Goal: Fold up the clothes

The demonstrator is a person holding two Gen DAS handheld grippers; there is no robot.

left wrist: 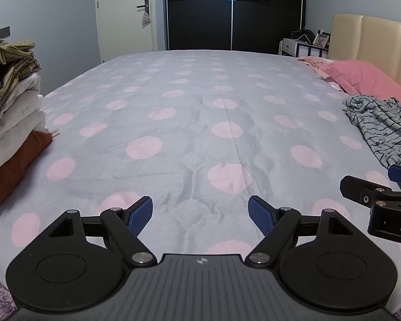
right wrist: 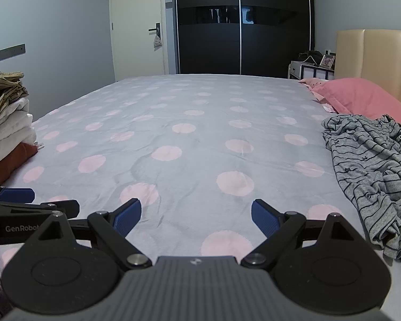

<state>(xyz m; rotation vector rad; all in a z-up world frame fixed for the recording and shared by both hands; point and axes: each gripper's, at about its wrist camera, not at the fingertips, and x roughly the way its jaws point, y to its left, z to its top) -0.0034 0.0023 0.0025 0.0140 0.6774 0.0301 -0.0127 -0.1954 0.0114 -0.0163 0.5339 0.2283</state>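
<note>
A crumpled grey garment with dark stripes [right wrist: 371, 165] lies on the right side of the bed, near the pink pillow; it also shows in the left wrist view [left wrist: 382, 131]. A stack of folded clothes [left wrist: 10, 123] sits at the left edge of the bed, with white items on a rust-red one and a striped olive piece on top; it also shows in the right wrist view [right wrist: 5, 123]. My left gripper [left wrist: 200, 214] is open and empty, low over the near bed edge. My right gripper [right wrist: 196, 216] is open and empty, left of the grey garment.
The bed has a grey cover with pink dots [left wrist: 195, 123]. A pink pillow [right wrist: 361, 96] and beige headboard [right wrist: 382, 58] are at the right. A dark wardrobe [left wrist: 232, 10], a door [left wrist: 125, 13] and a bedside table [right wrist: 310, 69] stand beyond the bed.
</note>
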